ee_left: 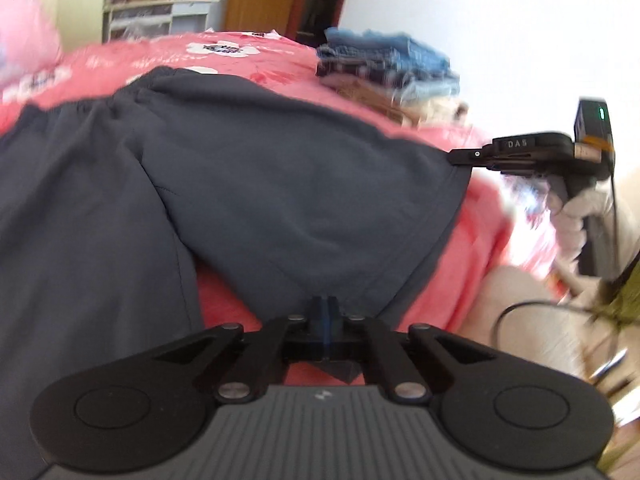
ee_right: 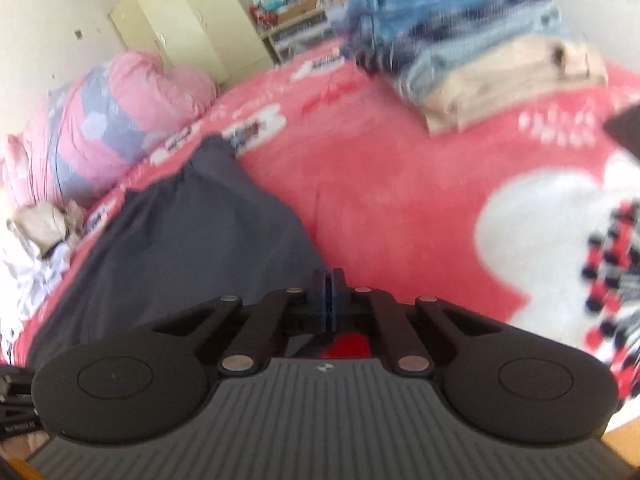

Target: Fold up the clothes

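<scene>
Dark grey trousers (ee_left: 248,168) spread on the pink bed (ee_left: 480,240), left gripper (ee_left: 329,304) and right gripper (ee_left: 460,157) both clenched on hem corners (frames blurred), folded clothes stack (ee_left: 384,64) near the far edge.

Black tongs (ee_left: 328,304) (blue pads), ribbed grey housing.

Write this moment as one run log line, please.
left gripper: shut on dark shorts hem | right gripper: shut on same hem | folded pile: behind
</scene>
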`<action>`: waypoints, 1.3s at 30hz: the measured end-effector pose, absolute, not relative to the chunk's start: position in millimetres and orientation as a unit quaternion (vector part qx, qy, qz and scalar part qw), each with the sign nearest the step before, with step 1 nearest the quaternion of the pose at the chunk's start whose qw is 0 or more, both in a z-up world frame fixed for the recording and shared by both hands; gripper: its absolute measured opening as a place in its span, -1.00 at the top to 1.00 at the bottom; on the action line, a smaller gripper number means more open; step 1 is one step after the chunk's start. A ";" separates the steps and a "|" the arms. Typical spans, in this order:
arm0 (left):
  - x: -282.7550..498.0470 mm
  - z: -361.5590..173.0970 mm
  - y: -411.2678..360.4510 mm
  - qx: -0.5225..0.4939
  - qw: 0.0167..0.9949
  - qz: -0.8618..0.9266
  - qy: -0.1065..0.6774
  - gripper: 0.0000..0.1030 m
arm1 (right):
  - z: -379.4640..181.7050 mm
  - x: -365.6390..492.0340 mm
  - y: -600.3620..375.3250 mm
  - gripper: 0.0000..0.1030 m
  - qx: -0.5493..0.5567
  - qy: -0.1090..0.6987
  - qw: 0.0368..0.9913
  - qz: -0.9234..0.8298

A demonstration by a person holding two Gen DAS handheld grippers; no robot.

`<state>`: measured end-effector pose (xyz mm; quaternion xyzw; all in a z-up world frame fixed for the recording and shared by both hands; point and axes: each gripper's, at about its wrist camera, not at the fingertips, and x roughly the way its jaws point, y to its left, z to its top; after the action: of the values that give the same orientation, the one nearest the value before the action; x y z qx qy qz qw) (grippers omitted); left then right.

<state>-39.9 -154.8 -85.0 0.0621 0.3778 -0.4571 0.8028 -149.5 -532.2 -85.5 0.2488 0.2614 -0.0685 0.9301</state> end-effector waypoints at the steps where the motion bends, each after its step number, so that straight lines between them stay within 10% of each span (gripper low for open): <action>1: -38.9 -80.1 -151.5 0.040 0.796 -0.469 0.380 0.99 | -75.4 -150.6 -533.3 1.00 0.247 0.248 0.934 -0.072; 10: -41.0 -98.5 -154.4 0.015 0.737 -0.525 0.426 0.97 | -69.9 -131.0 -538.9 0.93 0.205 0.320 0.918 -0.117; 14: -36.6 -72.4 -127.9 -0.005 0.742 -0.550 0.384 0.55 | -72.1 -130.8 -537.3 0.89 0.172 0.344 0.911 -0.147; 18: -17.9 -49.0 -112.3 -0.021 0.766 -0.543 0.344 0.41 | -26.4 -129.1 -538.0 0.43 0.156 0.277 0.937 -0.148; 37: 35.5 -116.2 -131.3 -0.092 0.760 -0.489 0.418 0.38 | -93.9 294.6 -437.7 0.48 0.160 0.348 0.922 0.054; 39: 33.1 -116.0 -130.4 -0.089 0.762 -0.491 0.412 0.38 | -115.4 312.7 -455.1 0.73 0.201 0.371 0.906 0.018</action>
<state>33.1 -130.4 -116.0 -0.0893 0.4117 -0.4914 0.7623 312.7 -455.1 -115.4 0.2015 0.3713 0.0177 0.9062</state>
